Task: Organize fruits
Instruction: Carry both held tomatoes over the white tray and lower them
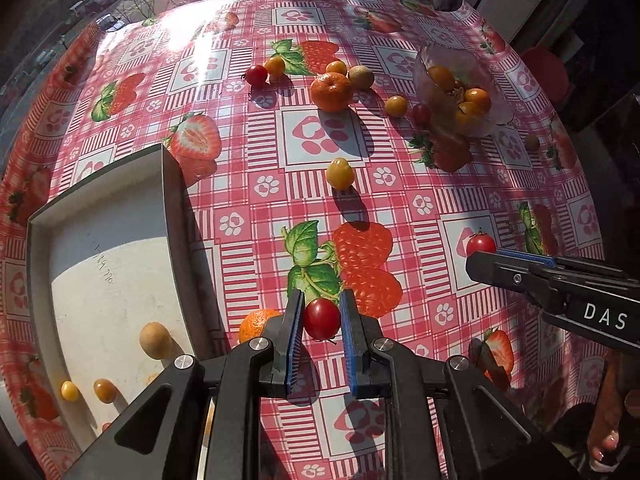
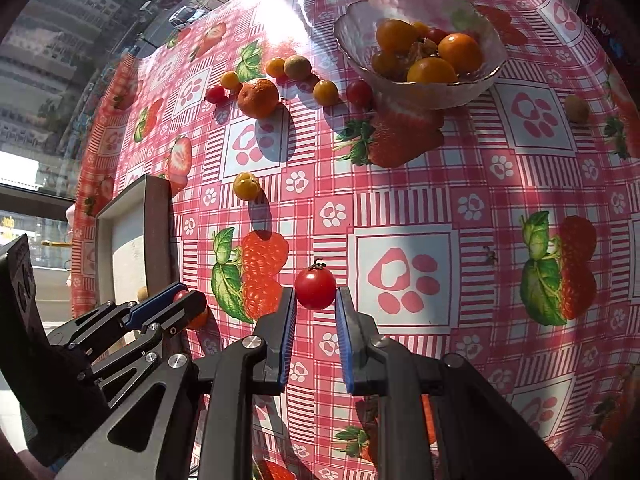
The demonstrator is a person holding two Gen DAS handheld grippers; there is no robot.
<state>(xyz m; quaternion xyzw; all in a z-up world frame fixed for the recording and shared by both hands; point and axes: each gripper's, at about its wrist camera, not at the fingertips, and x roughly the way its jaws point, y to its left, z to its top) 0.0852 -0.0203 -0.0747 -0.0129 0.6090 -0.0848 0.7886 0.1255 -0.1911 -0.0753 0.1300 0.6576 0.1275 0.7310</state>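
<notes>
The left gripper (image 1: 321, 312) has a red cherry tomato (image 1: 321, 318) between its blue pads, both pads touching its sides: clamped on it, just beside the grey tray (image 1: 172, 200), with a mandarin (image 1: 256, 322) against the tray's near wall. The right gripper (image 2: 316, 300) stands with jaws apart; a second cherry tomato (image 2: 315, 286) lies on the tablecloth (image 2: 460, 184) at the mouth of the gap, touching neither pad, well apart from the tray. Beyond the tray, a glass bowl (image 2: 420, 88) holds orange fruits.
</notes>
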